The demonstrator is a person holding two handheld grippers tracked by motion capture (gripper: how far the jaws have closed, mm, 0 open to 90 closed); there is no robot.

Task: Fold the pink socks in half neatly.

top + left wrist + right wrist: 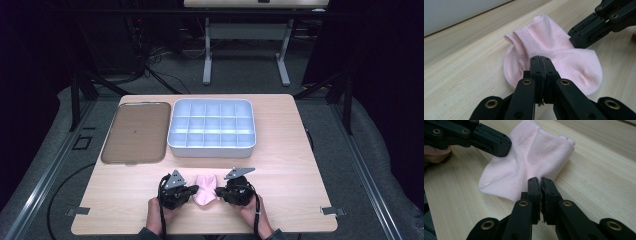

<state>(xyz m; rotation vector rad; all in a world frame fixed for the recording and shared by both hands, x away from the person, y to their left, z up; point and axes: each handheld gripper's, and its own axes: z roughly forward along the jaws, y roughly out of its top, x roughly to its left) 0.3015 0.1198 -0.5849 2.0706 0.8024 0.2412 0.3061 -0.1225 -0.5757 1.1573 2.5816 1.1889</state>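
Pink sock pinched at both edges
One pale pink ankle sock (205, 189), ribbed cuff, lies flat before one white divided tray (212, 126); left gripper (194, 190) and right gripper (218, 190) each clamp it.

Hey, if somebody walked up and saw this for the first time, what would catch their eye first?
Probably the pink sock near the front edge of the wooden table, pinched from both sides: the left gripper and right gripper are each shut on an edge of it. Behind it sit a white divided tray and, to its left, a brown flat tray.
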